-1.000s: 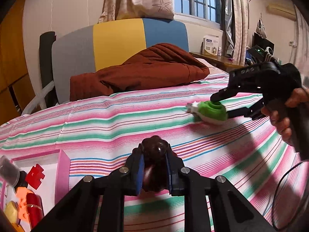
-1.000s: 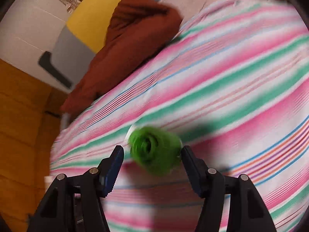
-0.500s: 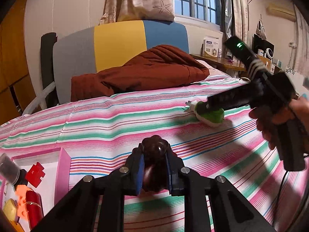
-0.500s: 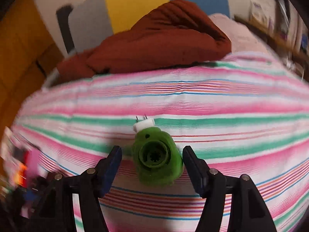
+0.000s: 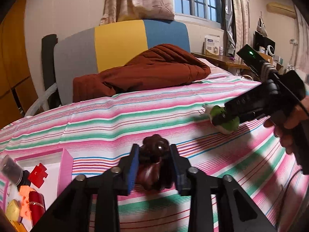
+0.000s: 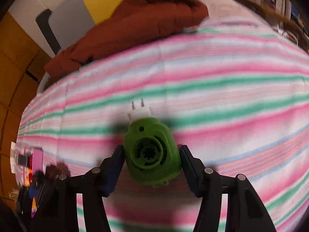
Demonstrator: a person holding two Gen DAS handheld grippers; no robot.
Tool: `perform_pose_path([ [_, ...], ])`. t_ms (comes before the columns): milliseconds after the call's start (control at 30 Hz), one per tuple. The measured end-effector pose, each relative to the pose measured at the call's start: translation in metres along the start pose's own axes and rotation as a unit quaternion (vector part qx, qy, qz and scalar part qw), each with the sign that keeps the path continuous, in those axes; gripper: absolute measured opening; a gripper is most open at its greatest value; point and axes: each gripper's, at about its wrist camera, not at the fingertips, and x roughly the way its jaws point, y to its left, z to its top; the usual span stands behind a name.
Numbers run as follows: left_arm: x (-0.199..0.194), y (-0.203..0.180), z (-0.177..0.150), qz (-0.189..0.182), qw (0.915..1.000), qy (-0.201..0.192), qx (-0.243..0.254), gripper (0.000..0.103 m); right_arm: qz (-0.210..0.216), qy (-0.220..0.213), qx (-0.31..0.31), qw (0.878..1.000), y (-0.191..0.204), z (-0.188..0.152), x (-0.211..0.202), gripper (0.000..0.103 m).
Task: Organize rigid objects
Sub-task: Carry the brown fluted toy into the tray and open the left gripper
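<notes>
My left gripper (image 5: 154, 166), jaws just eased apart, loosely brackets the dark wooden carving (image 5: 153, 164) near the bed's (image 5: 115, 119) front edge beside the pink box (image 5: 66, 166), while my right gripper (image 6: 151, 158) has been narrowing, pads not yet pressing, around the green plug-in gadget (image 6: 151, 152) lying mid-bed, to carry it over.

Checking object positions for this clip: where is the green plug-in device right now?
The green plug-in device lies on the striped bedsheet between the right gripper fingers; in the left wrist view it sits at right, below the brown blanket.
</notes>
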Motion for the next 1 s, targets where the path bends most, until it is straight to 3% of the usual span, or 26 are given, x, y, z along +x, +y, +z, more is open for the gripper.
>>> perform_pose_path([
  [200, 0.006, 0.007, 0.007, 0.011, 0.9993, 0.008, -0.035, 0.037, -0.034, 0.011, 0.001, 0.999, 0.007, -0.022, -0.008, 0.054],
  [333, 0.006, 0.003, 0.006, 0.007, 0.9998, 0.007, -0.018, 0.021, -0.046, 0.008, -0.011, 0.999, 0.009, -0.020, -0.005, 0.053],
  [467, 0.001, -0.001, 0.002, 0.007, 0.9999, 0.006, -0.005, 0.020, -0.050, 0.005, -0.017, 0.999, 0.010, -0.019, -0.004, 0.053],
  [800, -0.036, 0.013, -0.016, -0.015, 0.9975, 0.008, -0.068, 0.017, -0.049, -0.001, -0.021, 0.999, 0.006, -0.021, -0.008, 0.053],
  [1000, -0.065, 0.016, -0.027, -0.024, 0.9963, -0.001, -0.082, 0.014, -0.048, -0.006, -0.020, 0.999, 0.006, -0.021, -0.009, 0.053],
])
